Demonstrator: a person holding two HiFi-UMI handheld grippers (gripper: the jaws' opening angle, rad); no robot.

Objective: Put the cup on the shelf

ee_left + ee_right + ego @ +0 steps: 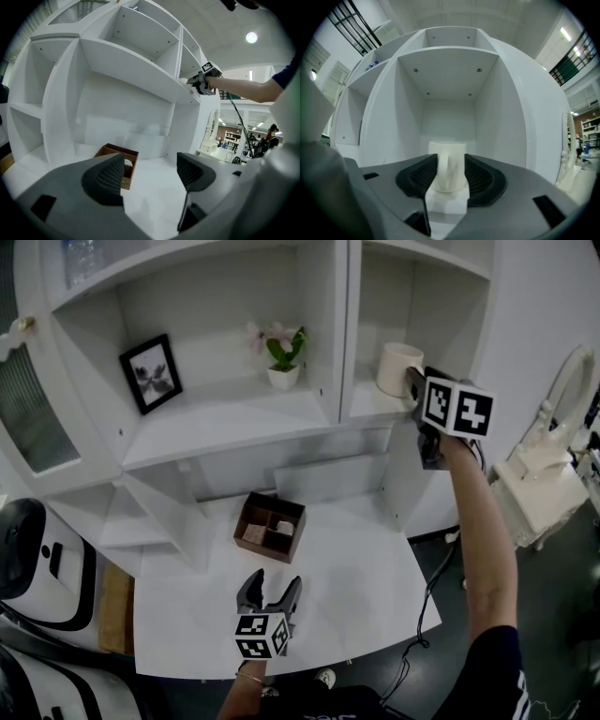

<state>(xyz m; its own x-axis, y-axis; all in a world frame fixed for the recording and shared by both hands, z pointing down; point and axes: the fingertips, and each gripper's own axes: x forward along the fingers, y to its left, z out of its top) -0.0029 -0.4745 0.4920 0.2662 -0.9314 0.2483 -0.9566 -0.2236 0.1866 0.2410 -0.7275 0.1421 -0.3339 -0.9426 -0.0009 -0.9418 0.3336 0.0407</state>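
Left gripper (274, 587) hovers wide open over worktop (361, 592); right gripper (414, 382) jaws loosely flank cup (396, 367) handle, cup standing on far-right shelf (366, 407).

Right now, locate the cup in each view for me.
Head view: cup upper right, in the right-hand shelf compartment, at the right gripper.
Left gripper view: too small to tell; look beside that gripper, upper right.
Right gripper view: cup low centre, handle between the jaws.
Shared landmark: that shelf compartment.
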